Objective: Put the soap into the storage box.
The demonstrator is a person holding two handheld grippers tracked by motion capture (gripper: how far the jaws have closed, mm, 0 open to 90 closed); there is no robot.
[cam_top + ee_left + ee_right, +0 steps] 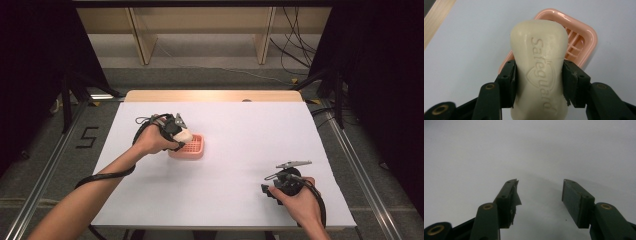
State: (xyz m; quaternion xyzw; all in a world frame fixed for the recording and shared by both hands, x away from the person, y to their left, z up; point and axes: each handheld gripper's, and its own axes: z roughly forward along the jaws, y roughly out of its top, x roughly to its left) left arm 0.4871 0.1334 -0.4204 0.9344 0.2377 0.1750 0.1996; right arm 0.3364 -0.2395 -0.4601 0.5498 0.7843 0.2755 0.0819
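Note:
A cream bar of soap (540, 62), stamped with a brand name, is clamped between the jaws of my left gripper (539, 75). It hangs just above the left end of a pink slotted soap dish (584, 37). In the high view the left gripper (181, 134) holds the soap (185, 134) over the left rim of the dish (192, 147), left of the table's middle. My right gripper (539, 192) stands open with nothing between its jaws, above bare white surface. It sits near the front right of the table (270, 192).
The white tabletop (250, 145) has a wooden strip along its far edge (215, 96). Black cables trail from both grippers. Beyond the table are wooden frame legs and floor cables; metal rails run along both sides.

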